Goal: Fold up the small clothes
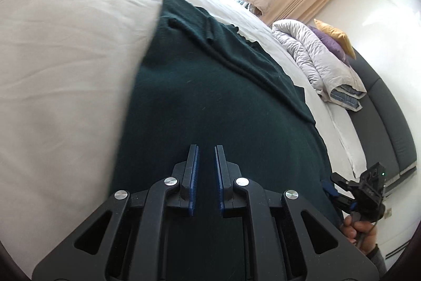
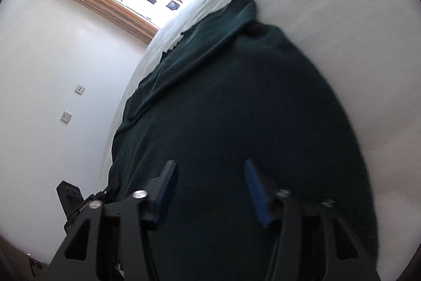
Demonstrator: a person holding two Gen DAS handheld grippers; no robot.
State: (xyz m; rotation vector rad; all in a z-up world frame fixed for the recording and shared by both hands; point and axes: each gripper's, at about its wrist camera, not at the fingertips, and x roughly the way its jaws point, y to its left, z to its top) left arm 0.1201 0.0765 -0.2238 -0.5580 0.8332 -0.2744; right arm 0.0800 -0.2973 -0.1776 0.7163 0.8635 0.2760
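The dark green cloth (image 1: pixel 210 96) is lying spread on the white bed (image 1: pixel 65 57), right under and in front of both claws. The left claw (image 1: pixel 206 175) is hanging over it with only a thin gap between its blue pads and nothing in it. The right claw (image 2: pixel 208 191) is gaping wide over the cloth, holding nothing.

Dark green garment (image 1: pixel 200 96) matt knit; sheet (image 1: pixel 65 57) smooth cloth.
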